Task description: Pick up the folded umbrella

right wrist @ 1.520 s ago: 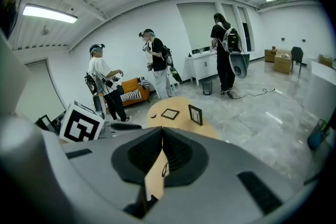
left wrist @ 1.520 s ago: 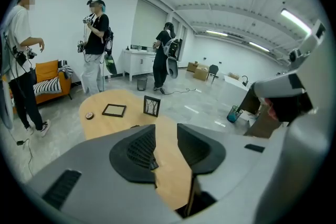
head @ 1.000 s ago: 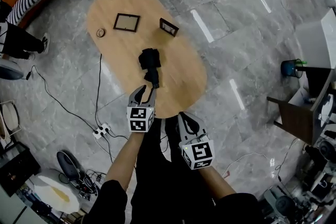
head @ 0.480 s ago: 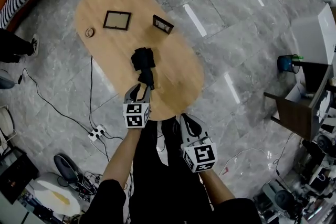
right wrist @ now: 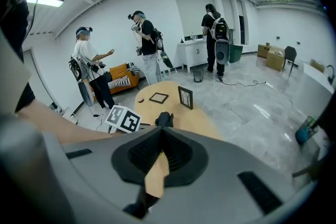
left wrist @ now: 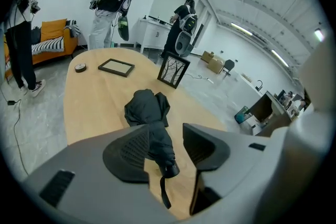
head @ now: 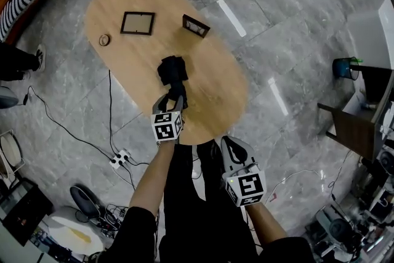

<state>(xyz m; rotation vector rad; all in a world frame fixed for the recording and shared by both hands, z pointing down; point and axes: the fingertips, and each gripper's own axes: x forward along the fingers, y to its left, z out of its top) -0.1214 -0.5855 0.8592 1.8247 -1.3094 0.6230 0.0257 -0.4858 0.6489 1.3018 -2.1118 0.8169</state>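
The folded black umbrella (head: 172,71) lies on the oval wooden table (head: 209,71), handle end and strap toward me. My left gripper (head: 174,100) is down over that near end. In the left gripper view the umbrella (left wrist: 147,107) runs between the two jaws of the left gripper (left wrist: 167,128). The jaws have just been opening; the right pad stands clear of the fabric, so the gripper is open. My right gripper (head: 233,146) hangs off the table's near edge, over the floor. Its tips meet, shut on nothing, in the right gripper view (right wrist: 160,131).
A flat picture frame (head: 137,23), a standing frame (head: 196,26) and a small tape roll (head: 104,40) sit at the table's far end. A power strip (head: 120,157) and cables lie on the floor at left. People stand beyond the table (left wrist: 113,2).
My left gripper has come down and forward until its jaws straddle the umbrella's handle end, and they stand wider. The right gripper has sunk a little.
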